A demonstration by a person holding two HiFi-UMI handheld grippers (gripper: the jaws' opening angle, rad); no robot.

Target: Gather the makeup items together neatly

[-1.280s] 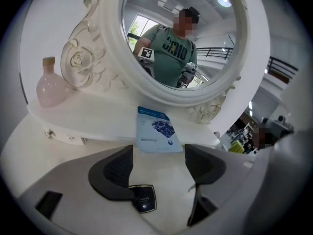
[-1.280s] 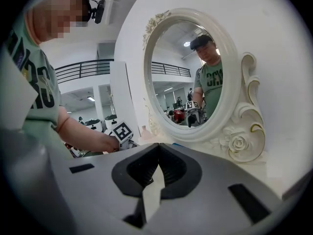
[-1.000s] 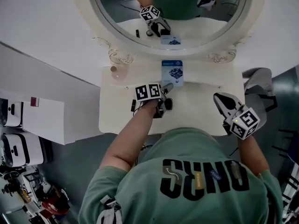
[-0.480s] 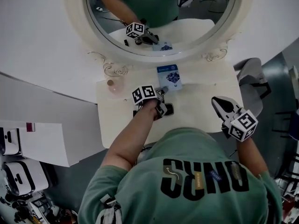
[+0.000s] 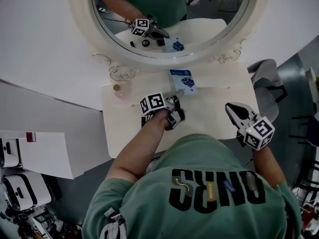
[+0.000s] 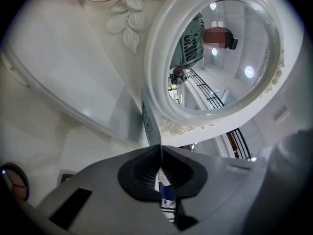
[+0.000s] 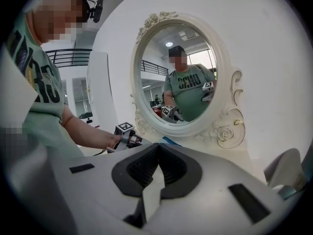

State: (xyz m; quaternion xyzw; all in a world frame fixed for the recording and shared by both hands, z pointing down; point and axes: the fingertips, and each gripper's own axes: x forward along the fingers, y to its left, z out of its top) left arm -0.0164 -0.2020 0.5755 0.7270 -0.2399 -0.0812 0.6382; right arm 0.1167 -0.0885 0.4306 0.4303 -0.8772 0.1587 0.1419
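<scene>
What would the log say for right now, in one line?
left gripper: shut on blue-and-white packet | right gripper: shut, empty

Tabletop (image 5: 214,111) lies open at right; mirror frame (image 5: 149,62) and blue packet (image 5: 182,79) close the back.
</scene>
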